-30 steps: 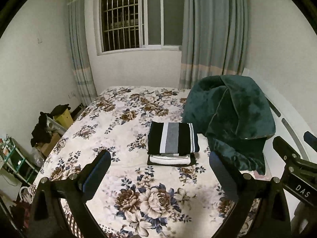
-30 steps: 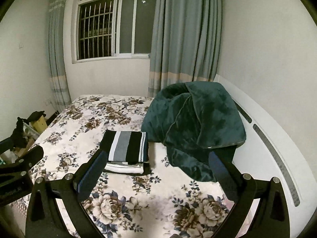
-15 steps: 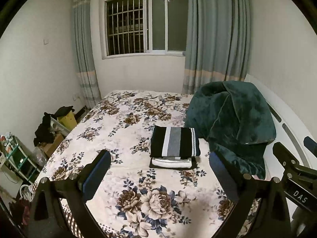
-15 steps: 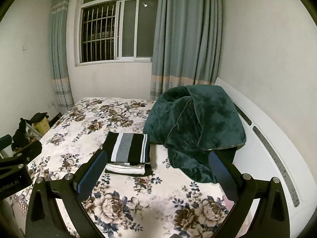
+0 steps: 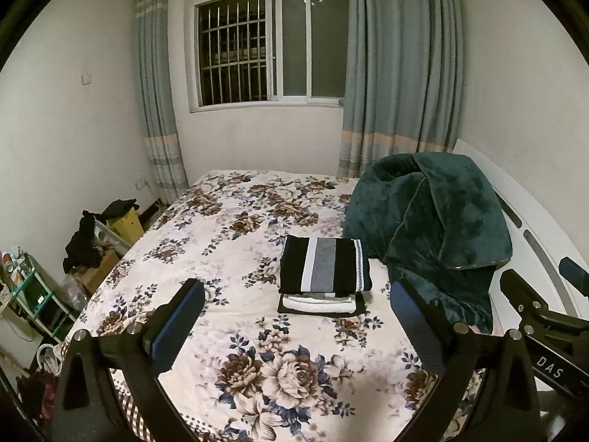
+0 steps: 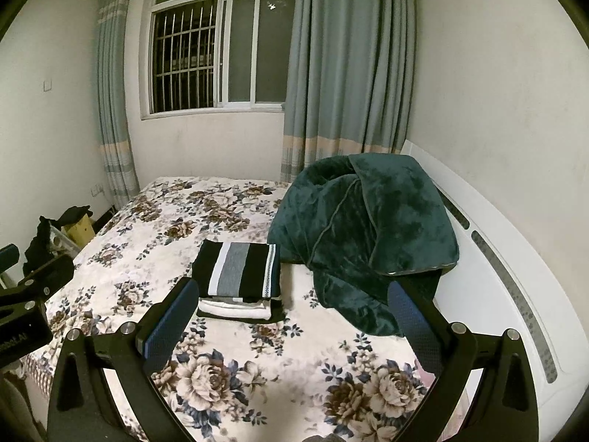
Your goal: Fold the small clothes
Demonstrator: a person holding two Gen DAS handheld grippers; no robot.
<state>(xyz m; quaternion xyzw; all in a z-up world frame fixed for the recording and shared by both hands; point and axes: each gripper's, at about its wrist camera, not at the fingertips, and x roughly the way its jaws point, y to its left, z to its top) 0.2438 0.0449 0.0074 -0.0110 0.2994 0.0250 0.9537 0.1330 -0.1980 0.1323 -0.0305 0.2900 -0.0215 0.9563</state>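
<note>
A stack of folded clothes lies mid-bed: a black garment with white and grey stripes (image 5: 324,265) on top, white folded pieces (image 5: 318,302) and a black one under it. The stack also shows in the right wrist view (image 6: 239,270). My left gripper (image 5: 296,322) is open and empty, held above the bed's near part, short of the stack. My right gripper (image 6: 291,322) is open and empty, also back from the stack. The right gripper's body shows at the right edge of the left wrist view (image 5: 541,316).
The floral bedspread (image 5: 228,243) covers the bed. A dark green plush blanket (image 5: 430,221) is heaped at the right by the white headboard (image 6: 493,258). Boxes and dark clothes (image 5: 99,235) and a small shelf (image 5: 25,294) stand left of the bed. Window and curtains behind.
Both grippers have risen and tilted up, pulling back from the bed; the stack sits lower and farther in both views. Both stay open.
</note>
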